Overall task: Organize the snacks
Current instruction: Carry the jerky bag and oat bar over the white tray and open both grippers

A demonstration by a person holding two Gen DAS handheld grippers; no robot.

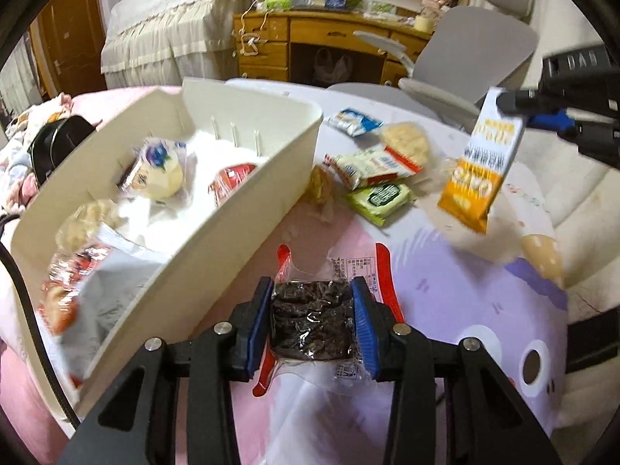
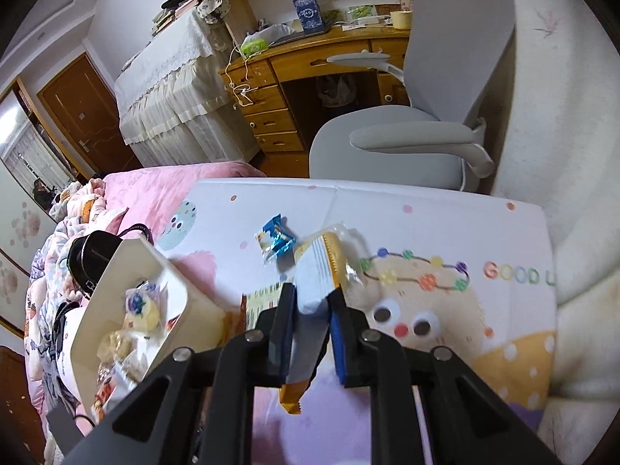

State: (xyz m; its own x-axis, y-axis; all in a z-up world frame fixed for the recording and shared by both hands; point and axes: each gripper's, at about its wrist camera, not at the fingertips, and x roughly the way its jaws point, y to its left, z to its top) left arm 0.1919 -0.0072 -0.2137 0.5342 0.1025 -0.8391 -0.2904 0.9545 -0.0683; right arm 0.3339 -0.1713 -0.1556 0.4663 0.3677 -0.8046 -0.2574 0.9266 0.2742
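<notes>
Bedroom, cartoon-print mat [image 2: 426,209]; both grippers loaded beside the cream plastic bin [image 1: 248,178].
Left gripper [image 1: 312,323] clamps dark clear-wrapped brownie; right gripper [image 2: 312,323] pinches orange-white snack packet [image 1: 480,166]. Clear the bin wall before releasing.

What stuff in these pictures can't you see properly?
- Left view: snacks at the near end of the cream plastic bin are motion-blurred.
- Left view: print on the orange-and-white packet in the right tool is blurred.
- Right view: that packet's lower part hides behind the fingers.
</notes>
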